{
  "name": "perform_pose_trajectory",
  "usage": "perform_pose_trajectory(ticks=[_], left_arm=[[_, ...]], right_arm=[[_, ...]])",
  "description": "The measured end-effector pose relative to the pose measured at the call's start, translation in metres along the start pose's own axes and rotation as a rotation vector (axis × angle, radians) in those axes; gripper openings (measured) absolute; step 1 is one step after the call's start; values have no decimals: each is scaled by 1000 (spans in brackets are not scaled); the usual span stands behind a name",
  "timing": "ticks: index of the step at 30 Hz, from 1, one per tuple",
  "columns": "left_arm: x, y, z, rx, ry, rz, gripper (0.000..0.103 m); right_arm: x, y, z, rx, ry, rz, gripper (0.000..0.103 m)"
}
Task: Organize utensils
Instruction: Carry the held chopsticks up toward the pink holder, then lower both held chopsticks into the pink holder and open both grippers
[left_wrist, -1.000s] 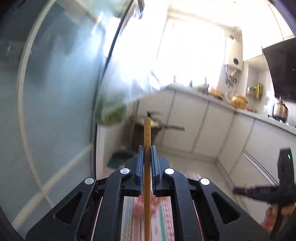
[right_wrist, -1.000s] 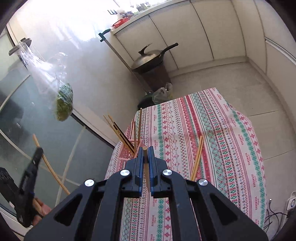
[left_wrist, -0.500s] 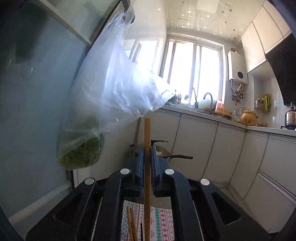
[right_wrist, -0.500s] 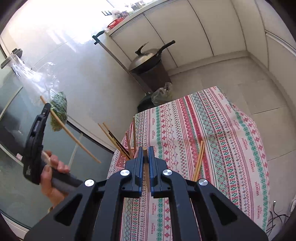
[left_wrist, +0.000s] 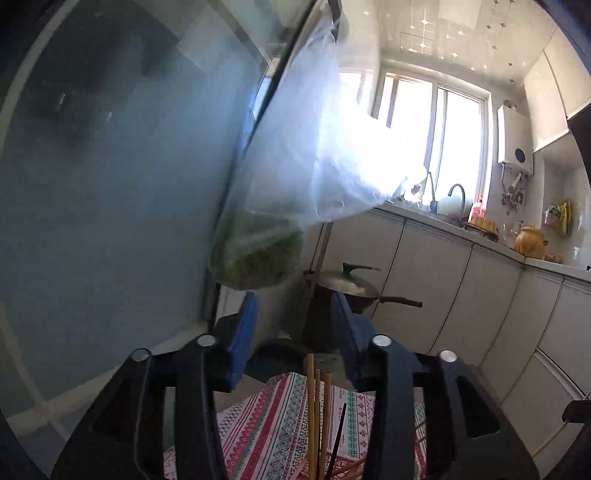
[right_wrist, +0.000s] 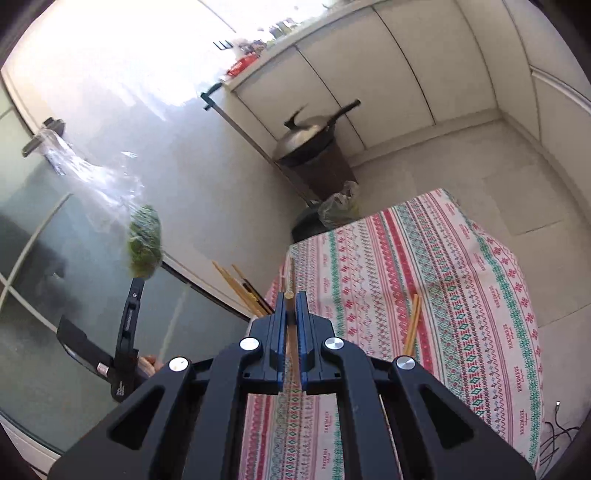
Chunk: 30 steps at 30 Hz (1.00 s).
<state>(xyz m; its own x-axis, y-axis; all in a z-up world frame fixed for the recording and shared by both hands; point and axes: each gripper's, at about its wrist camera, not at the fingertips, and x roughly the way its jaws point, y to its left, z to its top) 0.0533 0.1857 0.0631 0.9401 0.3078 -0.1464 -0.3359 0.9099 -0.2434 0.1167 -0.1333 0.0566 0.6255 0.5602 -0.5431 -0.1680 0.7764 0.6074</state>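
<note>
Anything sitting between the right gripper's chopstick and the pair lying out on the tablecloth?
No. In the right wrist view, only bare tablecloth lies between the chopstick clamped in the right gripper and the chopstick pair lying to its right.

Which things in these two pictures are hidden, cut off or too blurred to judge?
- Holder under the upright chopsticks: left wrist view, cut by the bottom edge and the left gripper.
- Chopstick in the right gripper: right wrist view, its length hidden behind the fingers.
- Countertop items: right wrist view, glare and blur.
</note>
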Motion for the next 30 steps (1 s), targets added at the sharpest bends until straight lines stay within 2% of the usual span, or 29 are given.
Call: perform_pose_trajectory(ticks=[1,7,12,17,22,25,26,30], left_arm=[[-10,2,5,3,-15,2,63],[-40,1,6,109,7,-5,62],[-43,13,7,112,30,-1,62],[-21,31,9,40,105,3,62],[-6,41,10,10,151,17,63],[2,38,6,28,178,20,63],[4,35,4,35,194,14,63],[1,24,1,66,205,-12,63]], right_arm=[[-5,6,1,-5,-16,2,5],[-15,43,12,-16,-103,4,5],[2,76,20,-67,-163,-48,5],[38,92,20,-89,-155,-100,5],[81,93,15,-93,-119,-134,5],[112,85,6,-73,-78,-141,15],[120,80,2,-54,-68,-139,21],[118,76,-8,-71,-85,-136,24]])
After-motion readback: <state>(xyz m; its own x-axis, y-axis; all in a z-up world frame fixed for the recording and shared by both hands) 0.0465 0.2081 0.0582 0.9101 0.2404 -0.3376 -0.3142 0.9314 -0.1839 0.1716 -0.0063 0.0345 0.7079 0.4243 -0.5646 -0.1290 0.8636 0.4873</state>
